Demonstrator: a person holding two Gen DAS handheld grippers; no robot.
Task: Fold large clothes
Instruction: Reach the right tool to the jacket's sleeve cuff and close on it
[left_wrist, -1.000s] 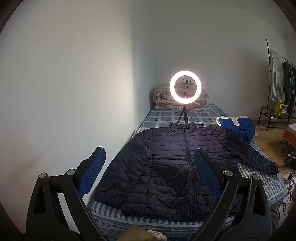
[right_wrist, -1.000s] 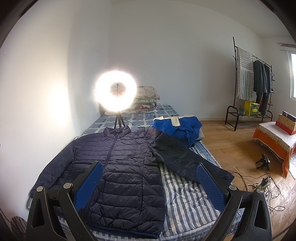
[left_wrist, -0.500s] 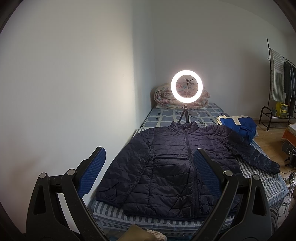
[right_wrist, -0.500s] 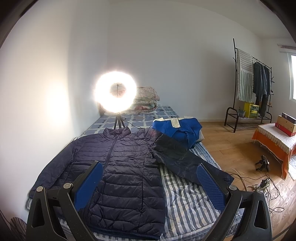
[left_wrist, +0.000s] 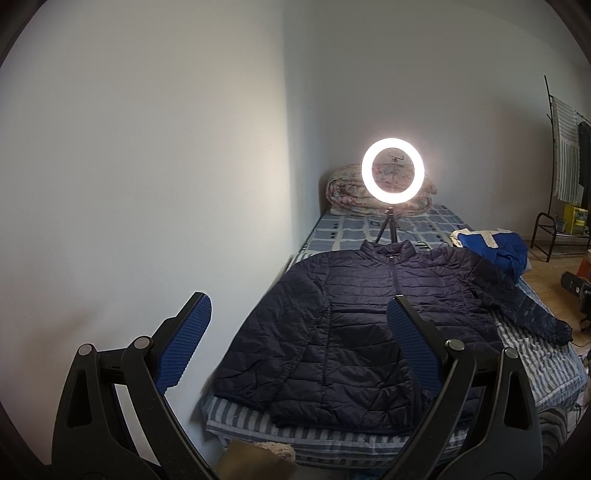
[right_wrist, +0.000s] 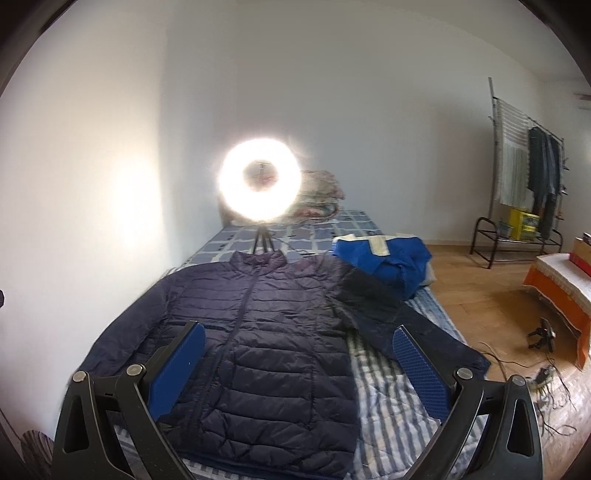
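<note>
A dark navy quilted jacket (left_wrist: 369, 325) (right_wrist: 266, 332) lies flat and zipped, front up, on the striped bed (left_wrist: 535, 365) (right_wrist: 384, 413), collar toward the far end. Its left sleeve lies along the wall side; its right sleeve (right_wrist: 406, 328) stretches out toward the bed's right edge. My left gripper (left_wrist: 299, 310) hovers open above the bed's near-left corner, nothing between its blue pads. My right gripper (right_wrist: 299, 336) is open too, held above the jacket's lower half, apart from the cloth.
A lit ring light on a tripod (left_wrist: 392, 170) (right_wrist: 259, 179) stands behind the collar. A blue garment (left_wrist: 495, 247) (right_wrist: 388, 258) lies at the bed's right side, folded bedding (left_wrist: 347, 192) at the head. The wall runs along the left. A clothes rack (right_wrist: 524, 192), cables (right_wrist: 543, 376) on the floor.
Both grippers have shifted slightly, the right one a little closer over the jacket. The jacket has not moved and both stay open.
</note>
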